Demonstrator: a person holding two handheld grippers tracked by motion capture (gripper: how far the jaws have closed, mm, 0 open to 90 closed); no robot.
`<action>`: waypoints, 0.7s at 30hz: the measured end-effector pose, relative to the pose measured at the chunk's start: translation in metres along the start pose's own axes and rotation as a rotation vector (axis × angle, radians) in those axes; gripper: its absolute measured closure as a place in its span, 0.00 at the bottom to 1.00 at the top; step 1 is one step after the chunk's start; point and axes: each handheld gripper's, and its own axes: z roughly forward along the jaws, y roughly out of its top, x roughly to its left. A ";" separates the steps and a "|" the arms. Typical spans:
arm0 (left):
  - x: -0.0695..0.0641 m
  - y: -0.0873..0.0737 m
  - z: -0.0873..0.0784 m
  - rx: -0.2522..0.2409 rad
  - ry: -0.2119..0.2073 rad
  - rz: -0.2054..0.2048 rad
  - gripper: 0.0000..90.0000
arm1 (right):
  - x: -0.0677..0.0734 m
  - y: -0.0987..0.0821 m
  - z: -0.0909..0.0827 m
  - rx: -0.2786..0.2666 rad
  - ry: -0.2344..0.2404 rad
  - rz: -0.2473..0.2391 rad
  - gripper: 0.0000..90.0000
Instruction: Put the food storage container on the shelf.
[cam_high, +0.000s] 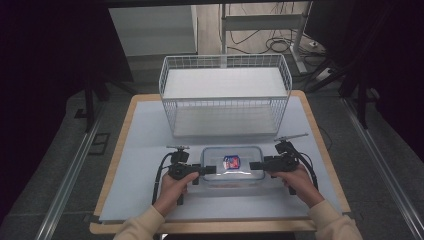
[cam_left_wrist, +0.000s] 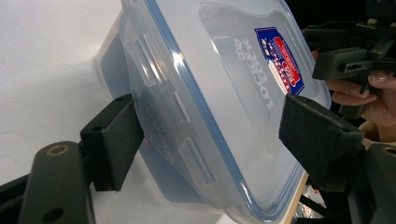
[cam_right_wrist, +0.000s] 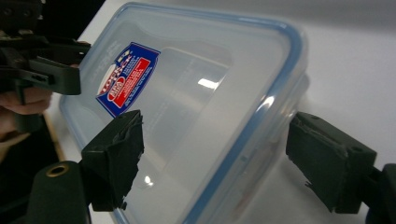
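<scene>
My left gripper (cam_high: 204, 169) and right gripper (cam_high: 253, 165) flank the lidded clear plastic container (cam_high: 232, 166) near the surface's (cam_high: 145, 150) front edge. Both sets of fingers (cam_left_wrist: 112, 140) are spread around its ends. A white wire basket (cam_high: 225, 95) stands at the far edge.
</scene>
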 end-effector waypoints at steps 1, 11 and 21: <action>0.000 0.000 0.000 0.001 0.000 0.000 0.25 | -0.001 0.000 0.001 0.004 0.013 0.012 0.21; 0.000 -0.001 -0.001 -0.002 -0.001 0.004 0.26 | -0.007 -0.002 -0.005 0.002 0.050 0.067 0.34; -0.008 -0.009 -0.011 -0.038 0.009 0.050 0.35 | -0.003 -0.009 -0.017 -0.042 0.063 0.057 0.47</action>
